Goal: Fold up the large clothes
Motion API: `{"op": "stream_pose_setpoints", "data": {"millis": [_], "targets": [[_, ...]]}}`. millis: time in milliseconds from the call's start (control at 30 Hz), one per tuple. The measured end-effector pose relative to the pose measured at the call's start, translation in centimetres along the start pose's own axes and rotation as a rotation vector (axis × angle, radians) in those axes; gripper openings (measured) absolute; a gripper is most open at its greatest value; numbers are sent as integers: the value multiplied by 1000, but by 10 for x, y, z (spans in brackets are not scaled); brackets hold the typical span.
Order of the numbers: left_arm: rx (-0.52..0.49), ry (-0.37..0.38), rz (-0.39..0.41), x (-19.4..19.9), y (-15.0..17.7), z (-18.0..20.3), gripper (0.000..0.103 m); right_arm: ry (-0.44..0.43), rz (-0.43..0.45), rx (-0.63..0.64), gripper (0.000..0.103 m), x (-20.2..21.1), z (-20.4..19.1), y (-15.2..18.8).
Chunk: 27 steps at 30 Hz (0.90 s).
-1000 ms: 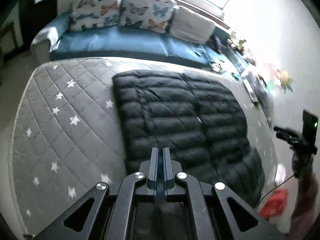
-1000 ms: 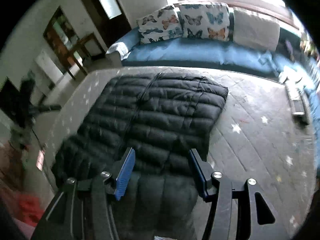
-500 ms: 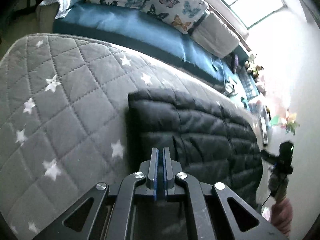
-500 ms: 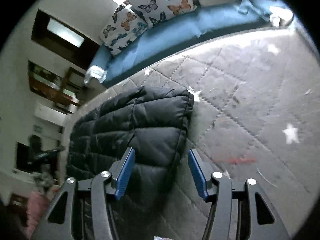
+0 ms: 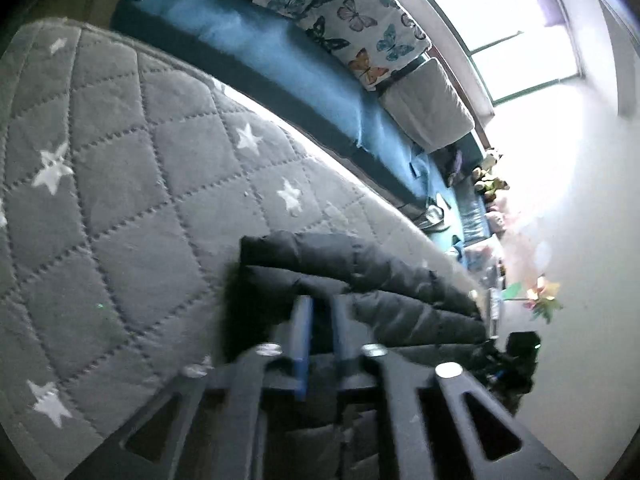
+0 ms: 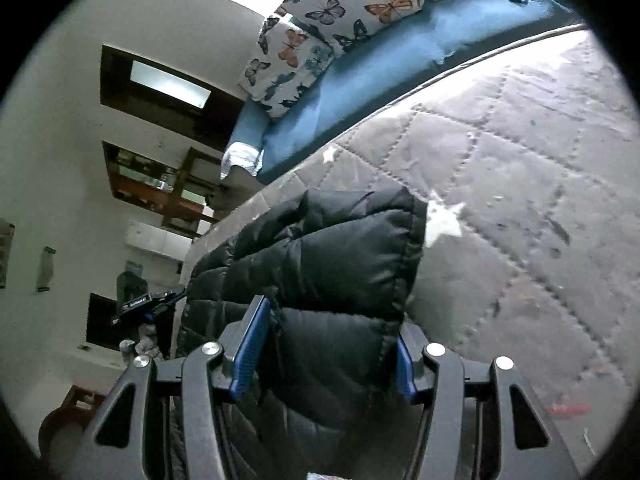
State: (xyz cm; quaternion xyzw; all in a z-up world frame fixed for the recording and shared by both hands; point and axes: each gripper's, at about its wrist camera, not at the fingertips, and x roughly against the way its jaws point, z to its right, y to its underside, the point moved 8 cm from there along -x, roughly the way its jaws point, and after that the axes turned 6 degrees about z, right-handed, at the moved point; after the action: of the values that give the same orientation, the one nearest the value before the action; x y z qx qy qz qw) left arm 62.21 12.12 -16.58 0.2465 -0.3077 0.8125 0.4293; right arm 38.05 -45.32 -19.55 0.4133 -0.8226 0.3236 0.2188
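fold large clothes: both grippers down at the far corners, grab not made yet

black puffer jacket (image 6: 332,264) lies flat on the grey star-quilted mattress (image 5: 120,208), blue sofa (image 5: 256,52) with butterfly cushions (image 6: 320,20) behind it. from what shows it looks like a squared-off slab with a thick rounded edge, so my read is at least one fold is already in; can't confirm layer count from these angles.

left gripper (image 5: 320,328): jaws are opening, gap narrow. it sits over the jacket's near-left corner; fabric is right under and ahead of the tips but i see nothing pinched between the fingers. frame is blurred, so contact is unclear.

right gripper (image 6: 328,344): fingers about half spread, straddling the jacket's right corner. puffy fabric fills the gap and looks to brush both blue pads, but no visible squeeze, so i'd call it not gripping.

each gripper shows small at the edge of the other's view, one at either end of the same jacket edge.

left to do, as i judge it: close on both corners, lift, carry the edge over for the next fold, flatten. puffer will spring back, expect a thick, slippery pinch.
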Motion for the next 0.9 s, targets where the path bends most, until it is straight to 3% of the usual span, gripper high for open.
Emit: {"op": "stream_pose_setpoints", "data": {"millis": [67, 133, 367, 533, 667, 800, 867, 900], "targets": [[10, 52, 7, -2, 1, 8, 63, -13, 2, 1, 61, -2, -1, 0], [-21, 73, 11, -3, 0, 18, 73, -16, 2, 0, 61, -2, -1, -1], [-128, -19, 21, -2, -3, 29, 73, -32, -8, 3, 61, 0, 0, -3], [-102, -105, -8, -12, -3, 0, 73, -33, -4, 10, 61, -2, -1, -4], [-109, -90, 27, -18, -4, -4, 74, -30, 2, 12, 61, 0, -2, -4], [-149, -124, 34, -26, 5, 9, 70, -4, -2, 8, 43, -8, -7, -1], [-181, -173, 35, -33, 12, 16, 45, -4, 8, 16, 33, -6, -13, -1], [-195, -191, 42, -34, 15, 19, 40, -9, 11, 21, 27, -4, -17, 0]]}}
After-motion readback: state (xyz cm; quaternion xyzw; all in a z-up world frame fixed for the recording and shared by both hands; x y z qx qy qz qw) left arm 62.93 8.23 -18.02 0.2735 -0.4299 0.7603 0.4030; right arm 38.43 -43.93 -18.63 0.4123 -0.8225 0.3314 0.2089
